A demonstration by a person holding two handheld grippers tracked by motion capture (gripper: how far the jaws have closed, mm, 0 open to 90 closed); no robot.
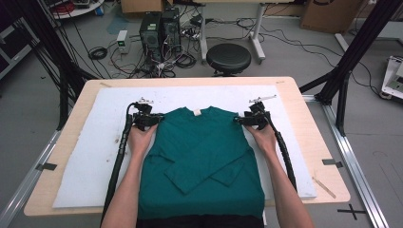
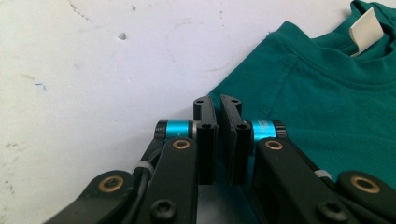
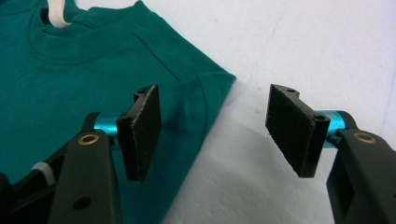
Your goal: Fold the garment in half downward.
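Right gripper [image 3: 212,135] fingers open astride the green T-shirt [image 3: 88,79] shoulder edge, left gripper [image 2: 218,140] fingers closed beside its shoulder; uneven grip could skew the fold.

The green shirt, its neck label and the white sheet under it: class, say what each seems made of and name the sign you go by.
Green shirt: soft knit fabric, probably cotton jersey, matte; stitched seams at shoulder and collar.
Neck label: thin cream tab, likely woven or printed cloth; it bends.
White sheet: matte, stiff board, perhaps foam; small dents and scuffs mark it.
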